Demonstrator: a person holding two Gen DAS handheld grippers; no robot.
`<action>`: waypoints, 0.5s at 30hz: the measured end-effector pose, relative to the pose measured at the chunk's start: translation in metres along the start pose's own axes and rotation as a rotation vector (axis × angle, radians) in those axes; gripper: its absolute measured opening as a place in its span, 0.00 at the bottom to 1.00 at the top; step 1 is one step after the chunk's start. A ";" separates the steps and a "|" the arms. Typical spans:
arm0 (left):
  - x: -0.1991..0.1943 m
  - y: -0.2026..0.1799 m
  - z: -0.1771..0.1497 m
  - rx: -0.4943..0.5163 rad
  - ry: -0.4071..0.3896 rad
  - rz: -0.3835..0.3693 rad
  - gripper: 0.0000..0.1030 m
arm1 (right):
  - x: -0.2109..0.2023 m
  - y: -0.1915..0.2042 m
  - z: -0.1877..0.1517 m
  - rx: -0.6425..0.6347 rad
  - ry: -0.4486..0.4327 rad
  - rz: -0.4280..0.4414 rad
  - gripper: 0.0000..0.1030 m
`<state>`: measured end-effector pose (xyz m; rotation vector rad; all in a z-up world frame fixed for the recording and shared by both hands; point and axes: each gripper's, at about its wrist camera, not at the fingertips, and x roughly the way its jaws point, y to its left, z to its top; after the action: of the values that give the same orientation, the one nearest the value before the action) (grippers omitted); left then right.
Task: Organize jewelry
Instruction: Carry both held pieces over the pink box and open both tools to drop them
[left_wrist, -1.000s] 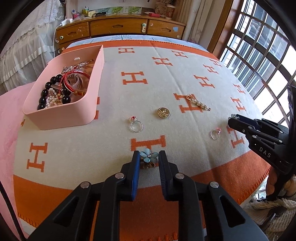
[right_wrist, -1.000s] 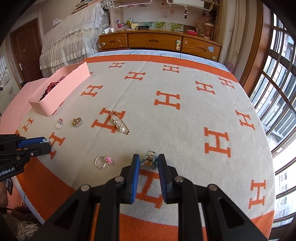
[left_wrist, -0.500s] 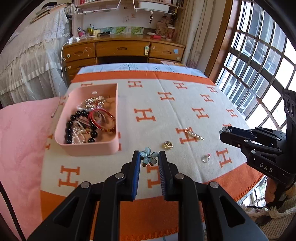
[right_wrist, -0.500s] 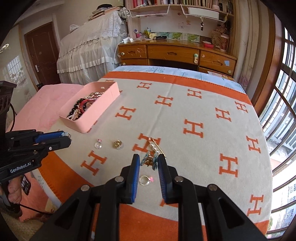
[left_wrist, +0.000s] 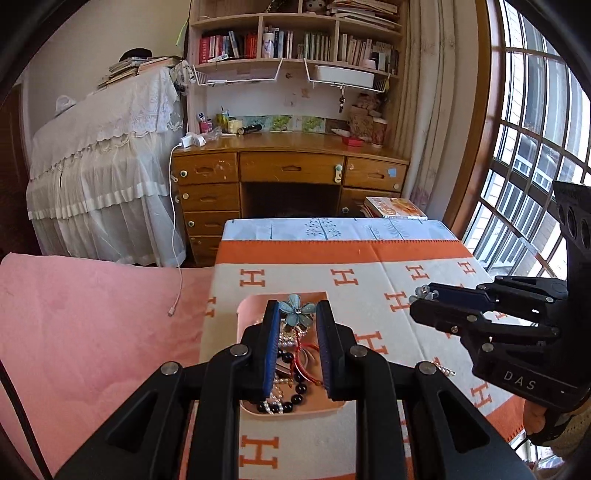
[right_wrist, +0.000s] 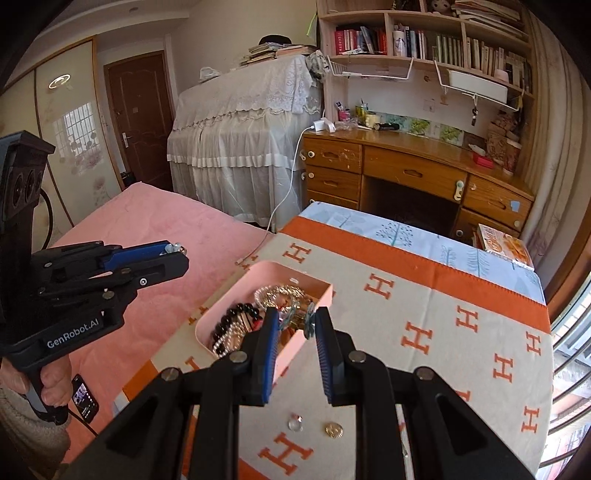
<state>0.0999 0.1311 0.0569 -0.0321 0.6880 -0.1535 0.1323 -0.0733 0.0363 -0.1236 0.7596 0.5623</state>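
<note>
Now my left gripper (left_wrist: 294, 321) pinches the pale blue flower brooch (left_wrist: 297, 314) over the pink tray (right_wrist: 236, 299), my right gripper (right_wrist: 296, 325) pinches another flower piece (right_wrist: 295, 317), and letting go early could drop them outside.

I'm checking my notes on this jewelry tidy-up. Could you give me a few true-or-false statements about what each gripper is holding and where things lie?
1. The left gripper is clamped on a blue flower piece. True.
2. The right gripper is empty. False: a blue flower piece sits between its jaws.
3. The pink tray already holds black beads. True.
4. Nothing is left loose on the blanket. False: a small ring and a gold brooch lie on it.
5. Both grippers hang over the desk. False: both are raised above the pink tray.
</note>
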 end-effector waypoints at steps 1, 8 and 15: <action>0.006 0.006 0.004 -0.007 0.007 -0.001 0.17 | 0.010 0.001 0.006 0.009 0.013 0.015 0.19; 0.083 0.041 0.003 -0.071 0.154 -0.032 0.17 | 0.086 -0.004 0.024 0.072 0.157 0.045 0.20; 0.141 0.060 -0.016 -0.107 0.263 -0.059 0.17 | 0.139 -0.017 0.017 0.140 0.282 0.030 0.20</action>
<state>0.2050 0.1693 -0.0490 -0.1365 0.9577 -0.1796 0.2329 -0.0219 -0.0478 -0.0628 1.0742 0.5238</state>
